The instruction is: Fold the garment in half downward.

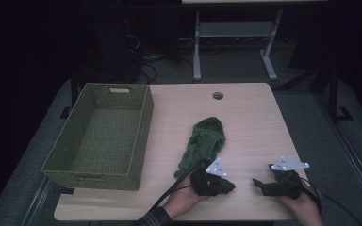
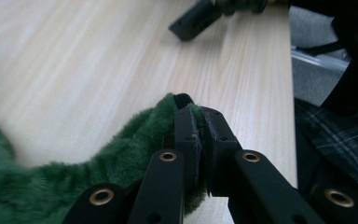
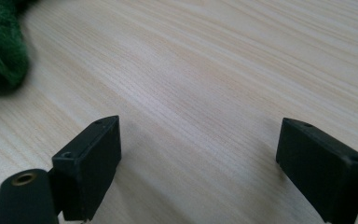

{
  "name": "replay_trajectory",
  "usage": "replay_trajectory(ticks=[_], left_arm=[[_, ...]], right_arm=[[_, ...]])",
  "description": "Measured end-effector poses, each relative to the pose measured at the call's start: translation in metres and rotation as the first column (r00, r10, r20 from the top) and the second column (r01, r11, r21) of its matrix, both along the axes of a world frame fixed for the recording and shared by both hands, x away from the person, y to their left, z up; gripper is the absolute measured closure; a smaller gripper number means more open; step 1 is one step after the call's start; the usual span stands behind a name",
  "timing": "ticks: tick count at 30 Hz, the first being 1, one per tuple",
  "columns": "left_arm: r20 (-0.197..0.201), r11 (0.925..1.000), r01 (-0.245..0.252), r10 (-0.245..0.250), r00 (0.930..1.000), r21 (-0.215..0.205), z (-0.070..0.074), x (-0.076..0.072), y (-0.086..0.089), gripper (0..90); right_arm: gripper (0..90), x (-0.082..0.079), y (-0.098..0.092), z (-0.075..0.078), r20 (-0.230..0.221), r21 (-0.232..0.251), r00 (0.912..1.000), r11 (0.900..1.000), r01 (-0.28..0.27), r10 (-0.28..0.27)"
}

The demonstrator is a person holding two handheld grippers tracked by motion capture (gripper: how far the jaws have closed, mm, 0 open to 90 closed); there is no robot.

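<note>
A pale wooden table (image 1: 245, 122) seen from above, in a dim room. At its left side stands an olive-green woven basket (image 1: 143, 136), rectangular and open-topped, with nothing in it.

To the right of the basket, near the middle of the table, lies a dark green fleecy cloth (image 1: 202, 141), bunched into a long soft heap that runs from mid-table toward the near edge. It looks light, limp and plush. It would likely sag and trail when lifted, and a pinch on an edge or corner should hold it well; nothing about it seems fragile or slippery.

At the cloth's near end, a person's left hand holds the left gripper (image 2: 199, 135). Seen along that gripper, its two black jaws are pressed together on a fold of the cloth's edge, with green pile bulging out on the left side of them. The rest of the cloth trails away to the left.

Farther right, well apart from the cloth, the person's right hand holds the right gripper (image 3: 198, 161) low over bare wood. Its jaws stand wide apart with nothing between them. The cloth shows at the upper left corner of that gripper's view.
</note>
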State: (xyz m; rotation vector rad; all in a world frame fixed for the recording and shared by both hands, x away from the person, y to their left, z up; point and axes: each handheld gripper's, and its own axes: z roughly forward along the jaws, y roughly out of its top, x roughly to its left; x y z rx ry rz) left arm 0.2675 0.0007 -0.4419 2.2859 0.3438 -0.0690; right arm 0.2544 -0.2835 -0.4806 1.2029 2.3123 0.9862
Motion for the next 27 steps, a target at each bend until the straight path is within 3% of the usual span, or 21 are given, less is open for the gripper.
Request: replay_trajectory(ticks=[6,12,17,20,23,27], left_arm=[[0.007,0.9973,-0.035,0.035,0.9994,-0.065,0.02,0.01,0.011,85.1],[0.032,0.9905,-0.091,0.094,0.995,-0.103,0.037,0.027,0.025,85.0],[0.036,0.9841,-0.144,0.148,0.9883,-0.104,0.038,0.047,0.034,84.5],[0.03,0.9826,-0.168,0.171,0.9848,-0.079,0.033,0.058,0.037,83.7],[0.027,0.9768,-0.207,0.209,0.9776,-0.052,0.025,0.067,0.04,82.3],[0.079,0.9659,-0.258,0.259,0.9627,-0.019,0.022,0.074,0.043,77.5]], right_arm=[[13.1,0.001,-0.001,-0.002,-0.007,0.022,1.0,1.0,-0.003,0.003],[12.8,0.001,-0.001,-0.002,-0.008,0.022,1.0,1.0,-0.003,0.004],[12.8,0.001,-0.001,-0.002,-0.008,0.023,1.0,1.0,-0.002,0.003],[12.8,0.001,-0.001,-0.002,-0.007,0.022,1.0,1.0,-0.004,0.004],[12.8,0.001,-0.001,-0.002,-0.007,0.022,1.0,1.0,-0.004,0.004],[12.8,0.001,-0.001,-0.002,-0.006,0.022,1.0,1.0,-0.005,0.005]])
